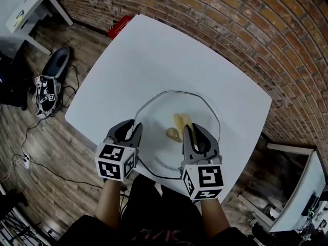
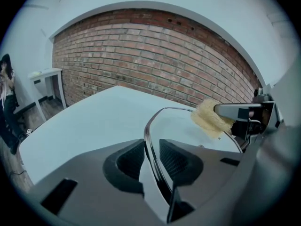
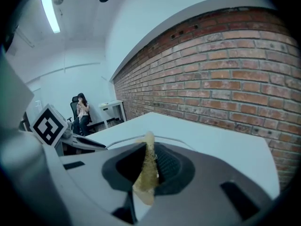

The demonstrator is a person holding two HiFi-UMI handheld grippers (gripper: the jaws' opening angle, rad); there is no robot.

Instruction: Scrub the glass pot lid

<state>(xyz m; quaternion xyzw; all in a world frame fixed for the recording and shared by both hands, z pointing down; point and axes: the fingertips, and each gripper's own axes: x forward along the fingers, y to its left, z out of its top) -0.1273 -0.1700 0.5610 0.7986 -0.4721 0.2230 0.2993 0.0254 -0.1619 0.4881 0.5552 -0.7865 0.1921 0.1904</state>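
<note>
A round glass pot lid (image 1: pixel 164 109) lies on the white table (image 1: pixel 154 55), with its small knob (image 1: pixel 173 133) near the middle. My left gripper (image 1: pixel 130 127) is at the lid's left edge. In the left gripper view the metal rim (image 2: pixel 149 131) runs between the jaws of the left gripper (image 2: pixel 151 157), with a gap showing beside it, so the jaws are open. My right gripper (image 1: pixel 192 129) is over the lid's centre, shut on a yellow sponge (image 1: pixel 182 121). That sponge (image 3: pixel 146 173) is squeezed thin between the pads of the right gripper (image 3: pixel 149 166), and its tip (image 2: pixel 209 118) hangs over the glass.
A brick wall (image 1: pixel 241 29) runs behind the table. A red object (image 1: pixel 119 25) lies past the far left corner. A marker-cube device with cables (image 1: pixel 46 94) sits on the wooden floor at left, near a white desk (image 1: pixel 31 9). A person sits on a chair (image 3: pixel 82 109) far off.
</note>
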